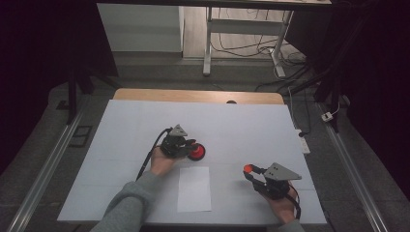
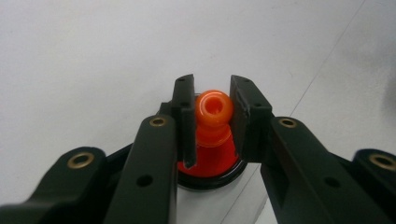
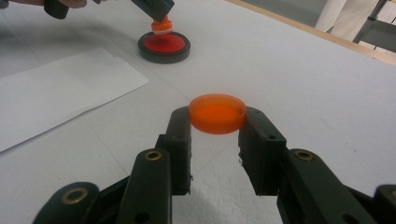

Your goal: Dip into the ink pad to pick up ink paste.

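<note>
A round red ink pad in a black case (image 1: 197, 153) lies near the table's middle. An orange stamp with a ball-shaped knob (image 2: 214, 108) stands on the pad (image 2: 208, 171), and my left gripper (image 2: 212, 100) is shut on the knob, one jaw pressing each side. From the right gripper view the stamp (image 3: 162, 24) meets the pad (image 3: 164, 45) from above. My right gripper (image 3: 217, 122) is shut on a flat orange round lid (image 3: 217, 113), held level a little above the table. In the high view that lid (image 1: 248, 168) is at the right gripper's (image 1: 250, 173) tips, right of the paper.
A white sheet of paper (image 1: 194, 189) lies flat near the front edge, between the two hands. The white board (image 1: 135, 121) covers the table, with a strip of wood (image 1: 193, 95) at its far edge. Desk legs and cables stand on the floor beyond.
</note>
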A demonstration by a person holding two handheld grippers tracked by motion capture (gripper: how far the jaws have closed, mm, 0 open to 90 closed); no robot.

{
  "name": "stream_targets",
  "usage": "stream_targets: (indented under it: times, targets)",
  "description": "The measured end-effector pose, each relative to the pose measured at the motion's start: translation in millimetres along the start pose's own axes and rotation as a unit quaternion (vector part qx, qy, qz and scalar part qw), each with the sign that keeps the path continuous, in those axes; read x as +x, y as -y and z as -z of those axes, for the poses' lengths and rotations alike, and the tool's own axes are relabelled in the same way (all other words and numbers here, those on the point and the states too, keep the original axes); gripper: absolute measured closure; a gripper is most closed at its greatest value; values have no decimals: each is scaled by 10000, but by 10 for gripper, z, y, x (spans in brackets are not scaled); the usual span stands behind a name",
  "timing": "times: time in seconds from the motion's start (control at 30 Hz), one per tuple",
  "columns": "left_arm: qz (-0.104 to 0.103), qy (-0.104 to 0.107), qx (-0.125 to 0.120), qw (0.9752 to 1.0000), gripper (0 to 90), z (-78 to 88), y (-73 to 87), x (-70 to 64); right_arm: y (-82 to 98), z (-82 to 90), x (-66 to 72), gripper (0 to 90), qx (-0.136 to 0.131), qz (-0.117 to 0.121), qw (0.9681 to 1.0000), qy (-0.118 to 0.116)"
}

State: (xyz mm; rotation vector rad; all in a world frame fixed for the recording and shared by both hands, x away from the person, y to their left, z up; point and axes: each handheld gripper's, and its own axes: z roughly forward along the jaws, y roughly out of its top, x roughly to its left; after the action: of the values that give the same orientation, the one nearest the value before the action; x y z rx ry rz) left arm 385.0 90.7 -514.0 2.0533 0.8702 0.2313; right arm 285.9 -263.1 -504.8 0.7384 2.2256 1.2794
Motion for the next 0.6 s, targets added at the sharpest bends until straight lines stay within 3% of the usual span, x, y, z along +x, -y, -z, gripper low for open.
stream_targets:
  times: [0.6]
  targets:
    - [-162, -75, 230, 9996, 726, -80, 14, -14, 5, 4, 1, 652, -4, -18, 10000, -2]
